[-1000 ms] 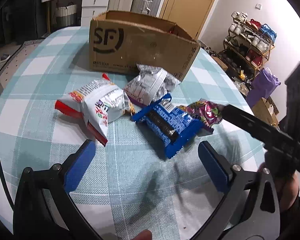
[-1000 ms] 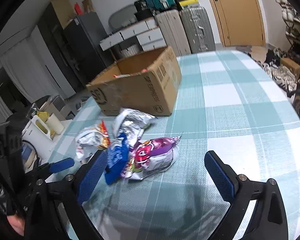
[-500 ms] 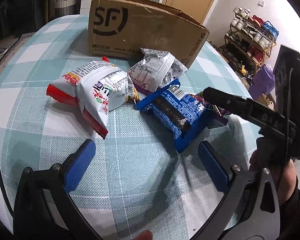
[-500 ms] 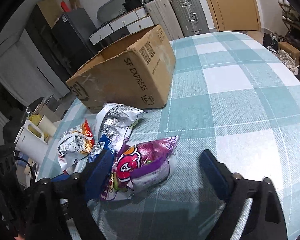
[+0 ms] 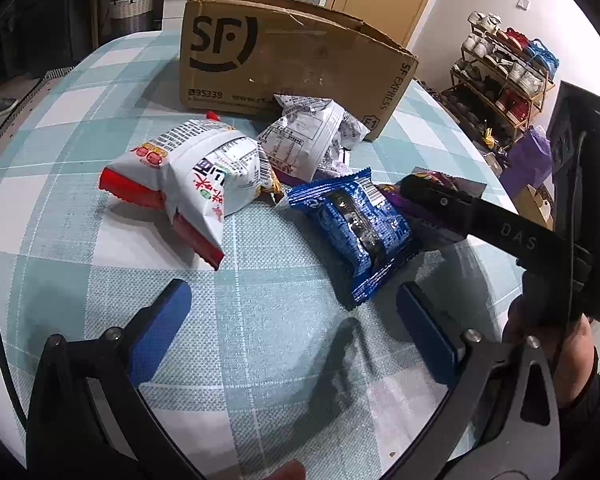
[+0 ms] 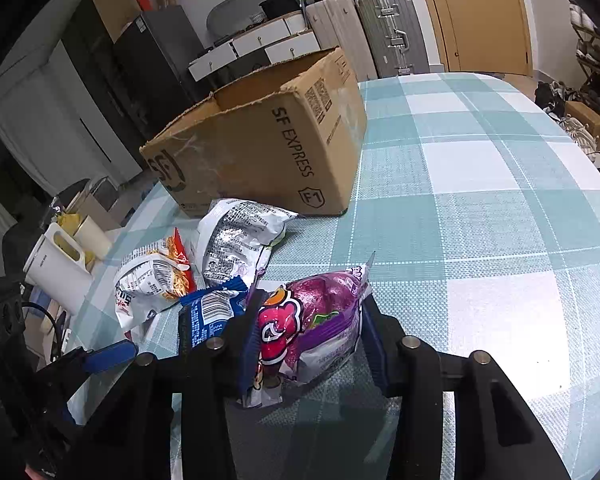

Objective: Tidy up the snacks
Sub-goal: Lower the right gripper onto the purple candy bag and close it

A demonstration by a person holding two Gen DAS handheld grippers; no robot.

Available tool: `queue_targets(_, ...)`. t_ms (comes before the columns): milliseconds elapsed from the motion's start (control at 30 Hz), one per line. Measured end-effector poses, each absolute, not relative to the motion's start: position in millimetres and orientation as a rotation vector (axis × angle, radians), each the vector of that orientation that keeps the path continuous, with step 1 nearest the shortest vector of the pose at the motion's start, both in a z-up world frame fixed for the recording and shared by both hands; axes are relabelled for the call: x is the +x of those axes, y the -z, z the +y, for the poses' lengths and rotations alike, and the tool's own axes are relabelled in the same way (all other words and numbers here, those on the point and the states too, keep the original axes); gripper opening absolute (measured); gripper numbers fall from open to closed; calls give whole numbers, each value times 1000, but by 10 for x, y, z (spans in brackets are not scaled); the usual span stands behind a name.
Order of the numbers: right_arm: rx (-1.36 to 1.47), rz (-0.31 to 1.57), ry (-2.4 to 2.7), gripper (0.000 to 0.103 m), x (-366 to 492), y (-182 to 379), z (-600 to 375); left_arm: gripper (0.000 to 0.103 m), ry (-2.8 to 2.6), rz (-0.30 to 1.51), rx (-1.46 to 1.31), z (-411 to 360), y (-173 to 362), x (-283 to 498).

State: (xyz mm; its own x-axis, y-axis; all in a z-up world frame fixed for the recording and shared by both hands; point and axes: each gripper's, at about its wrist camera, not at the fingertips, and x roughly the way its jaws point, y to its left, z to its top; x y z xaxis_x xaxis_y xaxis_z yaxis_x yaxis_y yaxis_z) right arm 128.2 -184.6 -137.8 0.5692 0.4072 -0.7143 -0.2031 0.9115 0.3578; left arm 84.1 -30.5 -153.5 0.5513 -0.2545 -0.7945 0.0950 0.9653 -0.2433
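Observation:
Several snack bags lie on the checked table before an open SF cardboard box [image 5: 284, 60], which also shows in the right wrist view [image 6: 268, 148]. My right gripper [image 6: 308, 340] is shut on the purple-pink bag [image 6: 320, 320], still on the table. My left gripper [image 5: 288, 320] is open and empty, just short of the blue bag [image 5: 356, 224]. A white-red bag [image 5: 188, 176] lies to the left and a silver-white bag [image 5: 304, 136] lies against the box. The right gripper's arm [image 5: 480, 216] hides most of the purple bag in the left wrist view.
A white kettle [image 6: 56, 264] stands off the table's left edge. Suitcases [image 6: 384, 28] and drawers stand behind the box, and a shoe rack [image 5: 504, 68] is to the right. The checked tablecloth [image 6: 480, 184] spreads right of the box.
My right gripper moved forward and closed on the purple-pink bag. My left gripper moved closer to the bags and stayed open.

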Motion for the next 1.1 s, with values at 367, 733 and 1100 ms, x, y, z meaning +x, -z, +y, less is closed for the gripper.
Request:
queue_targets(367, 290, 860, -359, 43, 1142, 1294, -2048, 102, 210, 972, -169, -311, 1473, 736)
queue_targets(733, 310, 825, -330, 43, 939, 1227, -2325, 102, 212, 1011, -139, -647, 1408, 897)
queue_targets(1100, 331, 801, -325, 43, 798, 1206, -2522, 102, 145, 1053, -160, -835, 1420, 1223)
